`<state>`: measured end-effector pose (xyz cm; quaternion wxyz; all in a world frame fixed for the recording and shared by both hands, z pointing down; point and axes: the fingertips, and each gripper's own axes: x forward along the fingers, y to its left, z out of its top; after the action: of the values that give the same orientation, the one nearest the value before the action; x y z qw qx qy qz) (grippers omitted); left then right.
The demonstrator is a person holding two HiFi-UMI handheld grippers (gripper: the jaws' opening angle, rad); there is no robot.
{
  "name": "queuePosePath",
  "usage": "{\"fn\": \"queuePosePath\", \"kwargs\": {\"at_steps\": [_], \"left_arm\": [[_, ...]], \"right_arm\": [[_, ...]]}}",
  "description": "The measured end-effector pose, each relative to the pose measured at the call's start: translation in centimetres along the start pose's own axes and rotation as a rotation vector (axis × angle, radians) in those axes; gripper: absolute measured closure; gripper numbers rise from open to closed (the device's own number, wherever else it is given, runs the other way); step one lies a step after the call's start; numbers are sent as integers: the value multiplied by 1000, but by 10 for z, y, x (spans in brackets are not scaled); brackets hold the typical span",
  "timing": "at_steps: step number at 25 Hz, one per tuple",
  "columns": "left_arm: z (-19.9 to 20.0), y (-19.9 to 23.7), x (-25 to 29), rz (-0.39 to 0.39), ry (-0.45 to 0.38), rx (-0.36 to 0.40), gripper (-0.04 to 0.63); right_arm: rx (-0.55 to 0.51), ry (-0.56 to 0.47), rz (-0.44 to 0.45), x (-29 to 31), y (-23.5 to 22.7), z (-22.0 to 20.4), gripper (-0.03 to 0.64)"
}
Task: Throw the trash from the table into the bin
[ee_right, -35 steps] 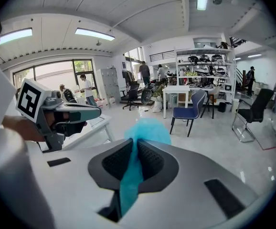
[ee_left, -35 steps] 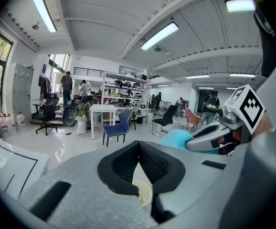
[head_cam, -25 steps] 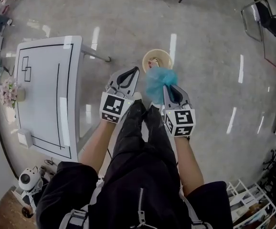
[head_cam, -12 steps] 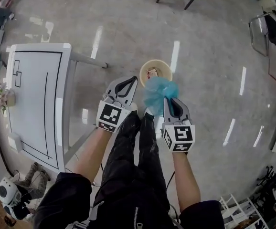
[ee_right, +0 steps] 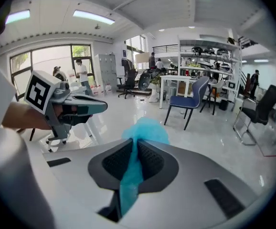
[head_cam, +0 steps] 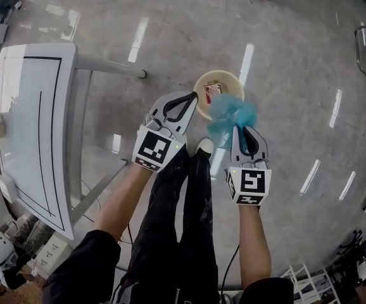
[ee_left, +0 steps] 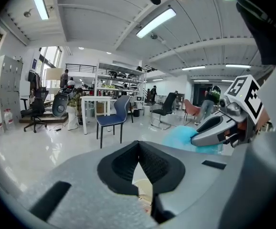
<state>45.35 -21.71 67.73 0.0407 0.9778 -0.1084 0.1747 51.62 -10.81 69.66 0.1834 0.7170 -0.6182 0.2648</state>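
While the right gripper (head_cam: 237,128) keeps its jaws pressed together on a wad of soft blue trash (head_cam: 230,111), the loose end of that wad puffs out past the fingertips and sits over the near right edge of the round cream bin (head_cam: 216,73), which stands on the glossy floor (head_cam: 297,49). Seen from the right gripper view, the blue trash (ee_right: 145,128) runs down as a thin strip pinched between the two dark pads of the right gripper (ee_right: 134,141). Just to its left, the left gripper (head_cam: 191,95) points at the bin's near left edge with its jaws closed tip to tip and nothing between them; its own view shows the tips (ee_left: 138,143) meeting. A white table (head_cam: 25,119) marked with black lines stands well apart at the left. A blue chair (ee_right: 190,99) stands far off across the room.
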Motion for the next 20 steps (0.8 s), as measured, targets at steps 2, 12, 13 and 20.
{"fn": "queuePosePath", "kwargs": {"at_steps": [2, 12, 13, 20], "left_arm": [[-21, -2, 13, -17, -1, 14, 591], [-115, -17, 73, -76, -5, 33, 591], [-123, -18, 78, -80, -4, 33, 591], [-177, -22, 96, -88, 34, -4, 591]], "right_arm": [[-13, 2, 5, 14, 0, -16, 592], [-58, 9, 14, 94, -21, -97, 592], [-58, 10, 15, 102, -24, -105, 592], [-80, 16, 2, 148, -35, -149, 592]]}}
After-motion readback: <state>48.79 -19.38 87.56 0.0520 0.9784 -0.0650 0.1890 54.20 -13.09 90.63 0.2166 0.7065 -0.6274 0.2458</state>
